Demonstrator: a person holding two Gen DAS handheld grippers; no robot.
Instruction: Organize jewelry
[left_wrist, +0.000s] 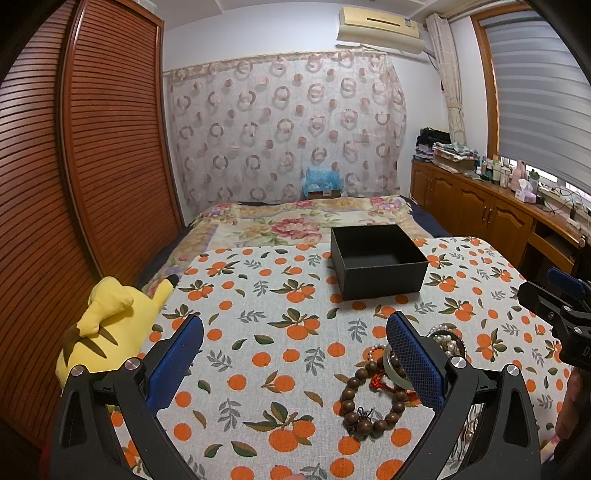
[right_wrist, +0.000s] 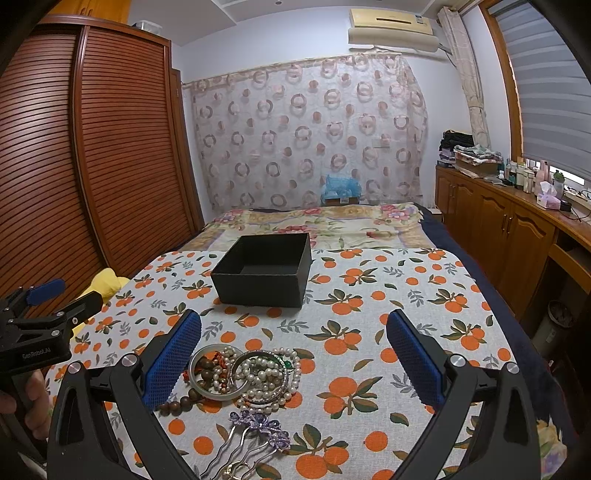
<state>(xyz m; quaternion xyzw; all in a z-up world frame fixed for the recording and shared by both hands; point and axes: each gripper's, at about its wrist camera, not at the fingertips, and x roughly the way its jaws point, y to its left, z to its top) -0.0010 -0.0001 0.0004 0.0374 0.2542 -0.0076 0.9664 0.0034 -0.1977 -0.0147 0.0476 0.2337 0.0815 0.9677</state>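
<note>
on the orange-print cloth bench (right_wrist: 369, 295), the tangled heap of pearl strands, bangles and wooden beads (right_wrist: 240, 373) lies near the empty black box (right_wrist: 264, 273), apparently awaiting sorting, with both left gripper (left_wrist: 295, 354) and right gripper (right_wrist: 293, 350) jaws spread wide, holding nothing.

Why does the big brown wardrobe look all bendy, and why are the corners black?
Left wrist view: the fisheye lens bows the wardrobe and blacks out the corners. Right wrist view: same bending on the wardrobe, yet the black box mid-frame stays fairly straight and sharp.
</note>
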